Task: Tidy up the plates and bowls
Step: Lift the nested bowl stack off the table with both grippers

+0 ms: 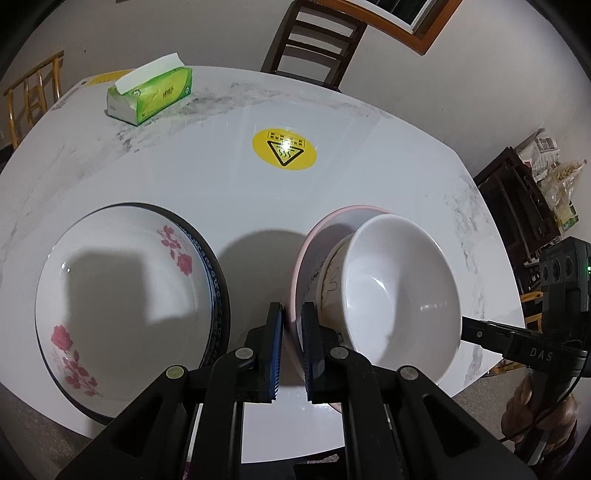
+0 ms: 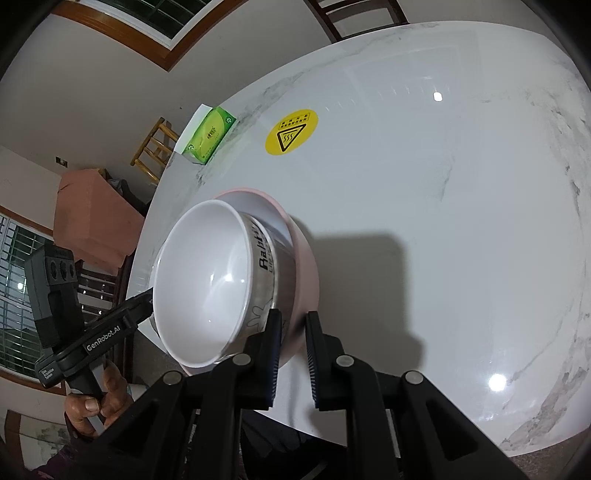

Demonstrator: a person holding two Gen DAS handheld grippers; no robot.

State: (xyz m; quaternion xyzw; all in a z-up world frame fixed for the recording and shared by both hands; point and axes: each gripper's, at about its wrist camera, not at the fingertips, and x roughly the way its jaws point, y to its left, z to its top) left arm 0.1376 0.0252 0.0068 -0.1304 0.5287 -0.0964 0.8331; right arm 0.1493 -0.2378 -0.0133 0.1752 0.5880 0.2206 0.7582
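I'm working in a home dining room: ahead of my fingers lies a marble-look dining table (image 1: 369, 155) with a tissue box (image 1: 151, 94). Beyond it stand a dark wooden chair (image 1: 314, 40) and a wood-framed window (image 2: 122, 26).

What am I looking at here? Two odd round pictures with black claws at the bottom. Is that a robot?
No robot: a person holds a two-finger gripper in each hand, each with a wide-angle camera looking along its fingers. The left gripper and the right gripper each pinch opposite rims of a pink plate that carries a white bowl nested in a printed bowl. On the marble table also lie a flowered plate, a tissue box and a yellow sticker.
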